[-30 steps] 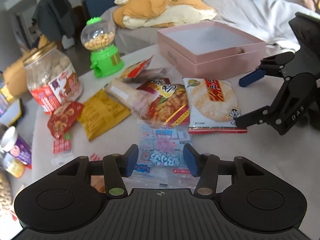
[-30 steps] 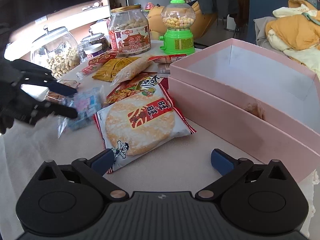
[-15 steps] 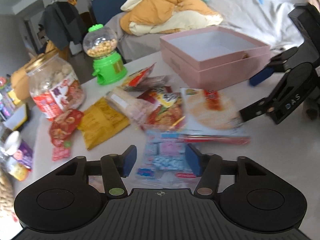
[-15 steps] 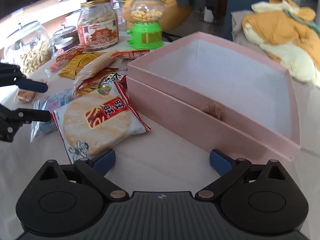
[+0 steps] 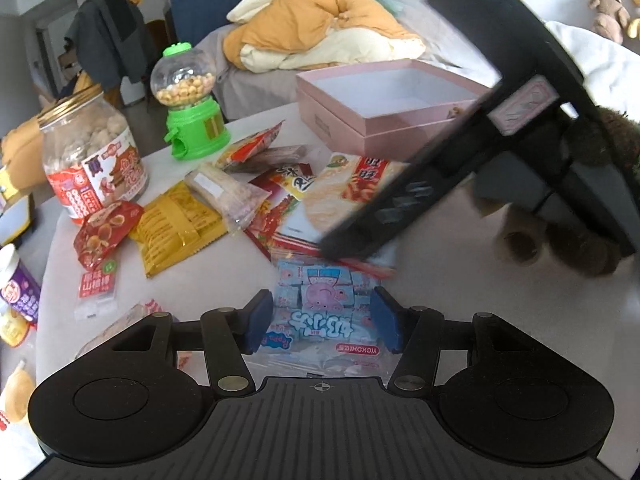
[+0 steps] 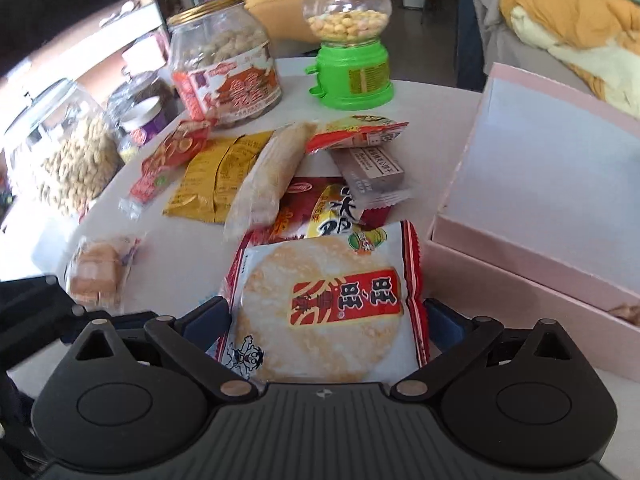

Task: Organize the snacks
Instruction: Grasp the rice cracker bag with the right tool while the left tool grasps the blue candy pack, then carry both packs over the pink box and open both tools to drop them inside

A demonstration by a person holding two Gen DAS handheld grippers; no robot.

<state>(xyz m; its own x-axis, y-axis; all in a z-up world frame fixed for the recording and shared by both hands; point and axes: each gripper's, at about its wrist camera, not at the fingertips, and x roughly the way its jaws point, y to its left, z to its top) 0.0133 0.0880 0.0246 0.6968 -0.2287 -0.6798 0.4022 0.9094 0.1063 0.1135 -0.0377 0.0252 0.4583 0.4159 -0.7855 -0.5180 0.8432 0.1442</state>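
— Snacks lie heaped on the white bench (image 6: 420,96); which one sits nearest the right gripper (image 6: 328,320)?
— The rice cracker packet (image 6: 326,304). It lies flat between the right jaws, which are spread wide, one blue pad at each side edge of the packet. Whether the pads touch the wrapper I cannot tell.
— And the left gripper (image 5: 322,320)?
— Its jaws are spread too, with the blue candy bag (image 5: 320,312) lying between them on the bench, a small gap showing at each pad.
— Where is the box?
— The pink box (image 6: 532,184) stands open just right of the rice cracker packet, in the right wrist view.
— What lies beyond the packet?
— A red and yellow chip bag (image 6: 324,208) partly under it, then a pale long packet (image 6: 268,176), a yellow packet (image 6: 212,176) and a grey bar (image 6: 372,168). Farther back stand the green candy dispenser (image 6: 348,40) and a labelled jar (image 6: 224,64).
— Anything across the left view?
— The right gripper's black body, blurred, reaches over the cracker packet.
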